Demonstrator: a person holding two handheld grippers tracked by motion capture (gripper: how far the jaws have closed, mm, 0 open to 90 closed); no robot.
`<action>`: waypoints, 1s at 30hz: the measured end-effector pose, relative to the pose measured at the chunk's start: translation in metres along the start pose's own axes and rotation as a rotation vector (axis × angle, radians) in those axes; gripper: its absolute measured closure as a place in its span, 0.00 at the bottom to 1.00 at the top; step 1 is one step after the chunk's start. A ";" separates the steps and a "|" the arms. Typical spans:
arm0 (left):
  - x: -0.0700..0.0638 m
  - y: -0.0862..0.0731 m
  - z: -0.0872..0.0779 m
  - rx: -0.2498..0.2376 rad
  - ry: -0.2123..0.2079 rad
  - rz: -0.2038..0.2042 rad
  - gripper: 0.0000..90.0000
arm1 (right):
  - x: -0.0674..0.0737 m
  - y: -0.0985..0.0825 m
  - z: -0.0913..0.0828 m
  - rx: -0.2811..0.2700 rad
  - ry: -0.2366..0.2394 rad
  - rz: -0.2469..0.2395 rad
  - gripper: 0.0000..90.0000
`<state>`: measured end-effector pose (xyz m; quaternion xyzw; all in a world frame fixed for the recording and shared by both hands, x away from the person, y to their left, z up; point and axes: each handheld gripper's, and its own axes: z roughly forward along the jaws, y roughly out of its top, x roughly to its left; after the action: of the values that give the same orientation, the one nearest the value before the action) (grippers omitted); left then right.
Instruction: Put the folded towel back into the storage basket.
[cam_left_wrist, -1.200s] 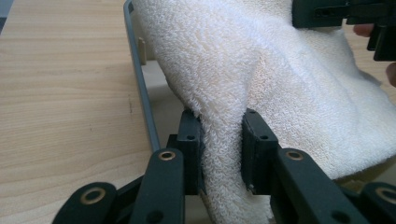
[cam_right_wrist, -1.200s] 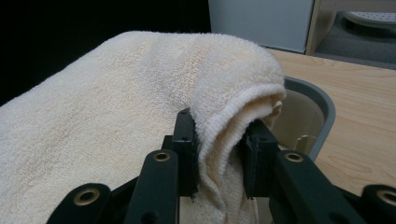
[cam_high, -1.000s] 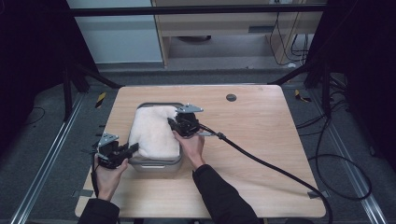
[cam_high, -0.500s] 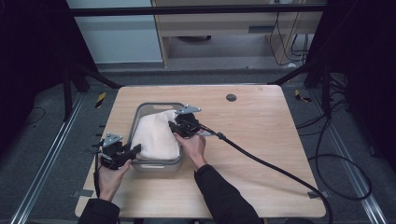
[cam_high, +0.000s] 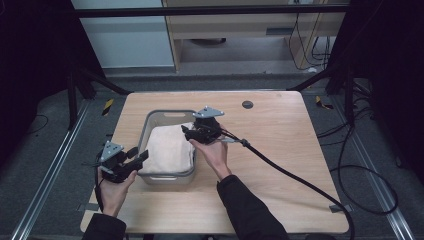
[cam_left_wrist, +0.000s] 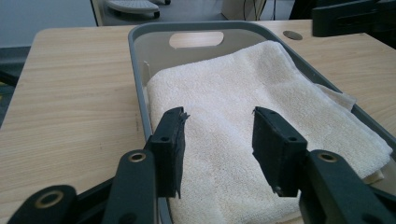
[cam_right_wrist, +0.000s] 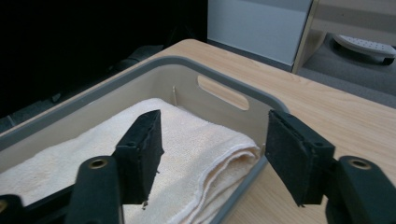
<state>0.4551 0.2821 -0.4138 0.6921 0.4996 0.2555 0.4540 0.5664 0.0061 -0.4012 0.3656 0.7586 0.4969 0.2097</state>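
One folded towel (cam_high: 168, 149) lies inside a grey plastic bin (cam_high: 167, 116) near the left-hand part of the table (cam_high: 280, 150). It is cream terry cloth with a nubby, looped pile, folded into a thick rectangle whose layered, stitched edges show along one side in the right gripper view. The bin is a rounded-corner tub with smooth walls and an oval handle slot (cam_left_wrist: 196, 39) cut into the far end wall; the towel nearly fills it and sits about level with the rim.

The left gripper (cam_high: 134, 159) hovers at the bin's near left corner, its black, blocky jaws spread apart with nothing pinched between them. In its own view the towel (cam_left_wrist: 243, 116) lies just beyond and below the pads, and one jaw overlaps the bin's wall (cam_left_wrist: 140, 88). The jaws have just been opening.

The right gripper (cam_high: 192, 133) is held over the bin's right rim, jaws likewise parted and empty, having just been opening too. Its view looks down on the towel's folded corner (cam_right_wrist: 205, 149) below the gap, with the rim (cam_right_wrist: 140, 65) curving behind.

Around them lie bare pale wood-grain tabletop, a small dark round grommet (cam_high: 247, 104) well apart toward the far edge, and the right gripper's thick black cable (cam_high: 300, 180) trailing across the table to the right.
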 end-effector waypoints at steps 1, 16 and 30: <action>0.000 0.000 -0.001 -0.008 0.001 0.003 0.58 | 0.000 0.000 0.000 0.000 0.000 0.000 0.40; -0.005 -0.002 -0.006 -0.022 0.007 0.045 0.38 | -0.039 -0.010 -0.073 -0.047 0.034 -0.002 0.21; 0.001 -0.011 -0.018 -0.044 0.017 0.081 0.35 | -0.081 -0.058 -0.150 -0.052 0.000 0.038 0.19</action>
<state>0.4356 0.2909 -0.4157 0.6993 0.4691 0.2905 0.4544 0.4962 -0.1595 -0.3952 0.3743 0.7383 0.5205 0.2094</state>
